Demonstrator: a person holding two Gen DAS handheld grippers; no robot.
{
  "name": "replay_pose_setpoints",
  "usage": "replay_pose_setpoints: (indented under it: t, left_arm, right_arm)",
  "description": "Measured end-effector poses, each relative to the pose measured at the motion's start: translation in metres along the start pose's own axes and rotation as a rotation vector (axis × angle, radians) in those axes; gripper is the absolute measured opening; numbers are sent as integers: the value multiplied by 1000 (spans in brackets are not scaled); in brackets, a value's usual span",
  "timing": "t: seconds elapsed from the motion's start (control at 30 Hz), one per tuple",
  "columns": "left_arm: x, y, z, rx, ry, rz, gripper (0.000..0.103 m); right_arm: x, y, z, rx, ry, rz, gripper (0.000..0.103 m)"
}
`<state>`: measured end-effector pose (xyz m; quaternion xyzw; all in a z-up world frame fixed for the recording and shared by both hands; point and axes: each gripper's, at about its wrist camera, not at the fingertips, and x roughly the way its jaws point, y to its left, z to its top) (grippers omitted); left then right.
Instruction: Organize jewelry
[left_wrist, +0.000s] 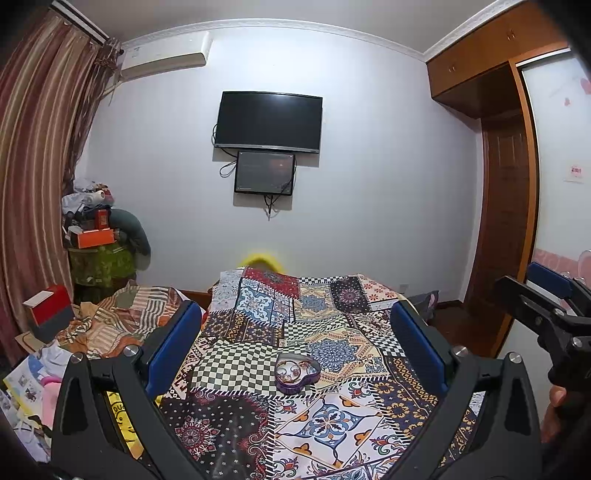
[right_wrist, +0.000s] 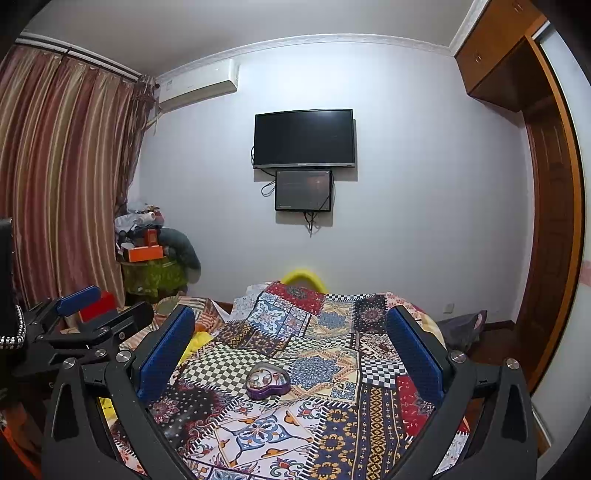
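Purple, heart-shaped tin (left_wrist: 297, 373) sits open on the patchwork cloth (left_wrist: 325, 417), small rings or beads inside, perhaps, too small to tell. Left gripper (left_wrist: 295, 343) and right gripper (right_wrist: 291, 347) hang above the tin, blue pads spread wide, holding nothing. Flat cloth lies bare all round the tin.

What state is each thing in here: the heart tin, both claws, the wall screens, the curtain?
Heart-shaped tin: open, no lid on it, jewelry inside, resting on the patchwork cloth.
Left claw: open, empty, above the cloth.
Right claw: open, empty.
TV: off, dark.
Small screen below it: dim, faint glow.
Curtain: drawn shut.
Air conditioner: flap closed.
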<state>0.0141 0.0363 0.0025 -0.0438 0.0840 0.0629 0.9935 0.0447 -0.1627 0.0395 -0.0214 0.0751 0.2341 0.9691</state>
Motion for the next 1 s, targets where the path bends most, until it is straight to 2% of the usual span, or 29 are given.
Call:
replay_pose_setpoints:
  t: [1.0]
  left_arm:
    - [6, -5, -2, 2, 24, -17, 103]
  right_arm:
    - [7, -4, -2, 23, 20, 3, 103]
